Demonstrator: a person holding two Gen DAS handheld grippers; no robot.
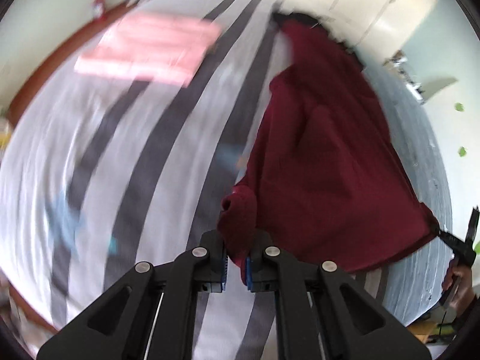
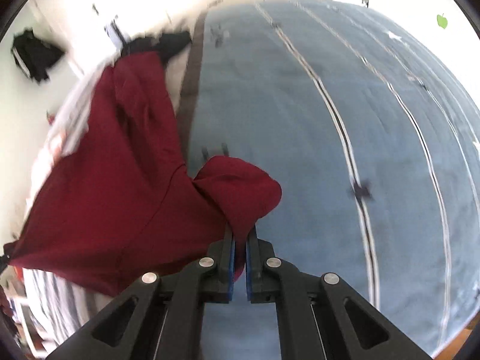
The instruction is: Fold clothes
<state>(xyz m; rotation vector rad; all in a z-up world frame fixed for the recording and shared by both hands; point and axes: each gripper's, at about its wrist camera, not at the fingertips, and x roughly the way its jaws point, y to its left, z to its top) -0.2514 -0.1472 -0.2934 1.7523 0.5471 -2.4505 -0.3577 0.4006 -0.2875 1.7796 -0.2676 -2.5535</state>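
We find no brand, label or writing that we can read in either view; both pictures are smeared by motion.

Nearest in the left wrist view, our left gripper (image 1: 237,258) points steeply down, its jaws closed on a bunched corner of the dark red garment (image 1: 324,150). The cloth rises from between the blue pads (image 1: 247,271) and spreads toward 1 o'clock as a broad hanging sheet. At 4 o'clock the sheet's far corner is pinched by the right gripper (image 1: 450,238), with a hand (image 1: 459,282) just below it at the frame edge.

Under the garment lies a pale bedcover with dark stripes (image 1: 144,138), running from 7 o'clock up to 12 o'clock. Farther off, at 11 o'clock, a pink folded cloth (image 1: 150,51) rests on that cover. Beyond it, at 1 o'clock, are white cupboard doors (image 1: 360,3).

In the right wrist view, our right gripper (image 2: 240,258) also tilts steeply down, jaws clamped on another corner of the dark red garment (image 2: 120,186). A fold of cloth humps just above the fingers, and the rest stretches to 9 o'clock, lifted clear of the bed.

Below and beyond, from 5 o'clock to 12 o'clock, spreads a blue bedcover (image 2: 285,105) with thin white and black lines. At 10 o'clock a black cloth (image 2: 36,54) hangs against the pale wall.
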